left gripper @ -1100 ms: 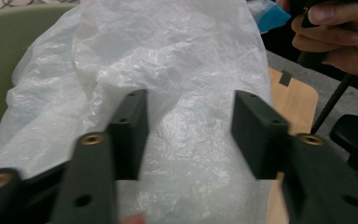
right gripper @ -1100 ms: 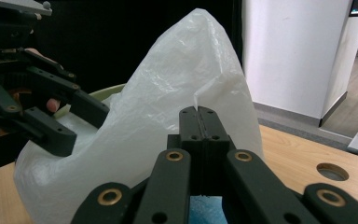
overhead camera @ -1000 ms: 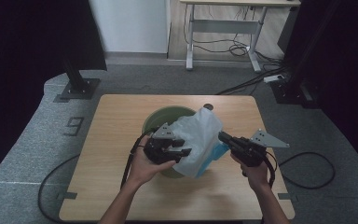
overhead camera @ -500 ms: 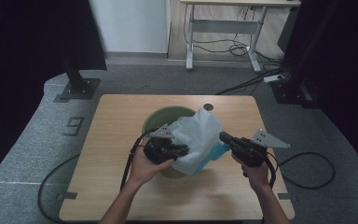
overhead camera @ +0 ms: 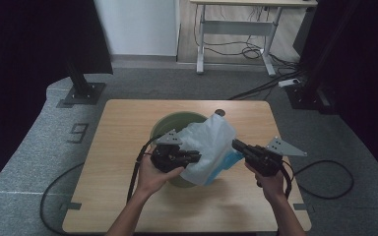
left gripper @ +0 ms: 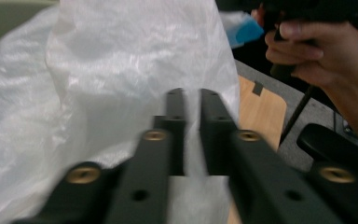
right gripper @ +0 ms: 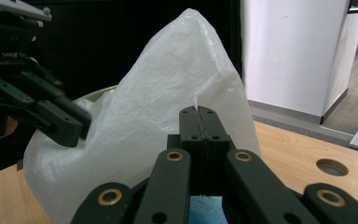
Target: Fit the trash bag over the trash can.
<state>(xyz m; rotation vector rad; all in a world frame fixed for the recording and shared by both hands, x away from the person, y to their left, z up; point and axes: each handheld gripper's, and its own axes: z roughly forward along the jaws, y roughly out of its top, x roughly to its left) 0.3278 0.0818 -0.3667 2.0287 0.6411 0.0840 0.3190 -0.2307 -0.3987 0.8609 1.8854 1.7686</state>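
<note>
My right claw [right gripper: 199, 112] pinches the white plastic bag [overhead camera: 209, 147] over the green bin [overhead camera: 170, 123] on the surface [overhead camera: 118, 128]. My left claw [left gripper: 192, 100] has just been closing, then easing apart, film between its jaws: I judge it's regripping.

The high view looks down on the table [overhead camera: 128, 128]; both gripper views, close in, share the white bag [overhead camera: 209, 145].

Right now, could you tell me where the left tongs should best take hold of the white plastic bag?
Grip the loose edge of the white plastic bag on its left side, above the green bin, coming in level from the left. The film there is thin and upright, and the right tongs already pinch the opposite edge.
</note>
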